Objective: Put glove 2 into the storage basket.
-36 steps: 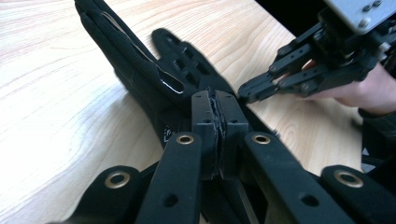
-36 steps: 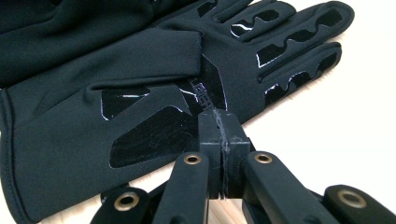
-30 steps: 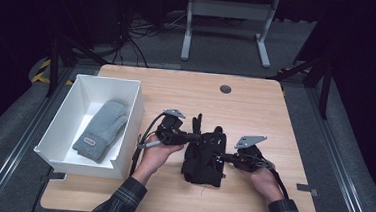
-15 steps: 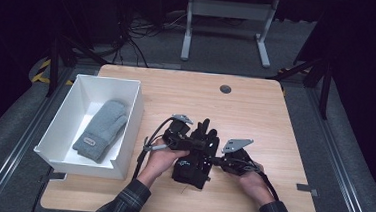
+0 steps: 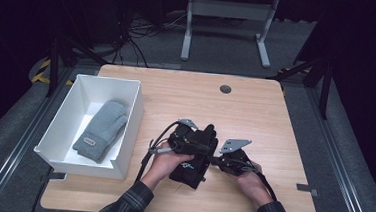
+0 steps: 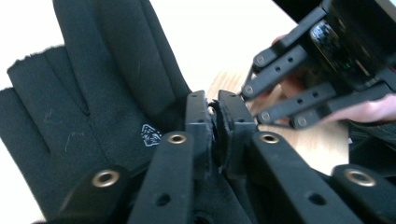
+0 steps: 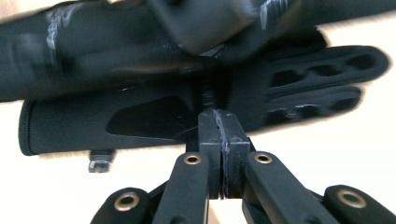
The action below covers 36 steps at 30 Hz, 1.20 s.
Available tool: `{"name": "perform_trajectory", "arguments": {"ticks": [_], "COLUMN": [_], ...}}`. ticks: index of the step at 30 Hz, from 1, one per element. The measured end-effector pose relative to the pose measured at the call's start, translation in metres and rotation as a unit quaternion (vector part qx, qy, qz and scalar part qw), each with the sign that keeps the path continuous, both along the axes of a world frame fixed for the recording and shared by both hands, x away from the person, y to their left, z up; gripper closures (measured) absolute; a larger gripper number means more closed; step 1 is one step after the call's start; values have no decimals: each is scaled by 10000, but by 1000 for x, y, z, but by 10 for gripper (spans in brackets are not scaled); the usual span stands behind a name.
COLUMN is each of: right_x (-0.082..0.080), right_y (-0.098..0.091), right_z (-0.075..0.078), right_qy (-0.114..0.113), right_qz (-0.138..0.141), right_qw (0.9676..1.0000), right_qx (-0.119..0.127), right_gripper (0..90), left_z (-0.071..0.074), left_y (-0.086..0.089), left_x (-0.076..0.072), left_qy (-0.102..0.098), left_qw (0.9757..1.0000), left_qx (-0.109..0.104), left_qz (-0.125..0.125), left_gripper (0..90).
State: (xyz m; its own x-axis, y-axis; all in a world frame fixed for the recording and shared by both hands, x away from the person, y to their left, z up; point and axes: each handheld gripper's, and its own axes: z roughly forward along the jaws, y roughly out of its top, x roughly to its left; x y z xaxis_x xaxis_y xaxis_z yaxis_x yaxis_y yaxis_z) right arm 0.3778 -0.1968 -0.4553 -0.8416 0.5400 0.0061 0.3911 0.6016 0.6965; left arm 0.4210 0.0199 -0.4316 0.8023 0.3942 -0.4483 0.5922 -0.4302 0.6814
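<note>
A black glove point(image 5: 191, 166) lies flat on the wooden table point(image 5: 255, 115), fingers pointing away from the person. My left gripper point(image 5: 199, 144) reaches over the glove's upper part from the left. In the left gripper view its jaws point(image 6: 212, 100) stand almost together on a fold of the glove point(image 6: 70, 107); they have just been opening slightly. My right gripper point(image 5: 213, 160) meets the glove's right edge. In the right gripper view its jaws point(image 7: 217, 116) are pressed together on the edge of the glove point(image 7: 140, 121).
A white box point(image 5: 136, 107) stands at the table's left with a grey mitten point(image 5: 101, 130) inside. A round cable hole point(image 5: 225, 89) sits near the far edge. Desk legs and cables lie on the floor beyond the table.
Both grippers and the black glove have shifted a little left and toward the near edge. The right hand has drawn in closer to the left one.
</note>
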Motion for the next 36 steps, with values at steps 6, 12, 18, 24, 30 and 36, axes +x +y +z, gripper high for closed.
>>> {"name": "perform_trajectory", "arguments": {"ticks": [6, 12, 18, 24, 30, 36], "right_x": [2, 3, 7, 12, 14, 15], "right_y": [-30, -55, -68, -72, -76, -79], "right_z": [7, 6, -1, -7, -10, -13], "right_qy": [-109, -180, -218, -291, -272, -326], "right_qz": [-400, -839, -1142, -1351, -1442, -1478], "right_qw": [9991, 9962, 9932, 9903, 9892, 9884], "right_qx": [121, 129, -12, -125, -10, 78], "right_gripper": [792, 583, 367, 298, 260, 195], "left_z": [3, -4, -19, -21, -21, -20], "left_y": [-4, -13, -17, -15, -8, 2], "left_x": [-8, -23, -38, -45, -49, -52], "left_qy": [-69, -100, -108, -177, -265, -366], "left_qw": [9998, 9989, 9959, 9943, 9923, 9905], "left_qx": [59, 312, 765, 935, 1112, 1260], "left_qz": [-176, -346, -461, -487, -480, -407], "left_gripper": [897, 899, 900, 899, 899, 899]}}
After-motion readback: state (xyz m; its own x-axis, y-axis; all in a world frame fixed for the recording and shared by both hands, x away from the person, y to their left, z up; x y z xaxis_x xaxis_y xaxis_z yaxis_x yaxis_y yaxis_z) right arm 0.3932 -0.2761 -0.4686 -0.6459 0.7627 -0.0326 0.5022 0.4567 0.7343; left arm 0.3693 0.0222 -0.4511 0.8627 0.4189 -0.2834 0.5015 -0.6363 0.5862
